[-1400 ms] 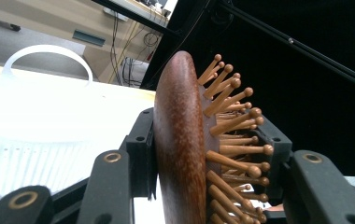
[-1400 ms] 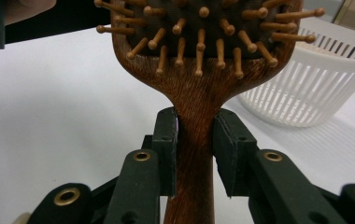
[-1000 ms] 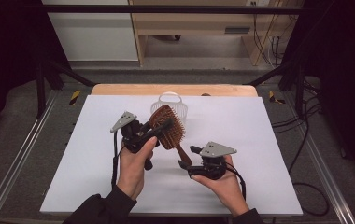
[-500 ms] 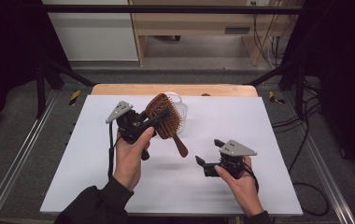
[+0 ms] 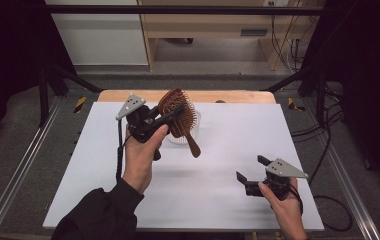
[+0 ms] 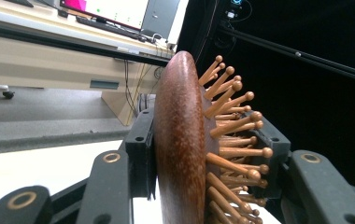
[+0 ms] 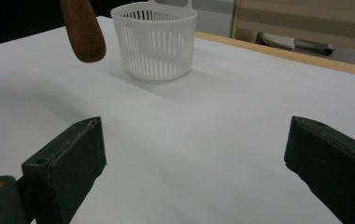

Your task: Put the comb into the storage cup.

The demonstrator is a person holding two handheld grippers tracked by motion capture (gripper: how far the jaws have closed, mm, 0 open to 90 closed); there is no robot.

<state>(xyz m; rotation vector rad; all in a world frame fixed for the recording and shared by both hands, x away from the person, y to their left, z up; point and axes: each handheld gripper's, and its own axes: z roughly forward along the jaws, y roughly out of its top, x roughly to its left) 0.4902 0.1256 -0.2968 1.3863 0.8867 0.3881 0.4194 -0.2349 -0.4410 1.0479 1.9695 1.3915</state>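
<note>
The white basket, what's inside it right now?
In the right gripper view the white basket looks empty through its slats, though its floor is hidden. The hairbrush hangs above it, clamped in the left gripper.

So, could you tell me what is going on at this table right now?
A person is working with a hand-held gripper in each hand. The left gripper is clamped on the head of a wooden hairbrush and holds it in the air above a small white slatted basket, handle hanging down. The right gripper has just been opening its jaws, with nothing between them, and sits apart, low over the white table top.
</note>
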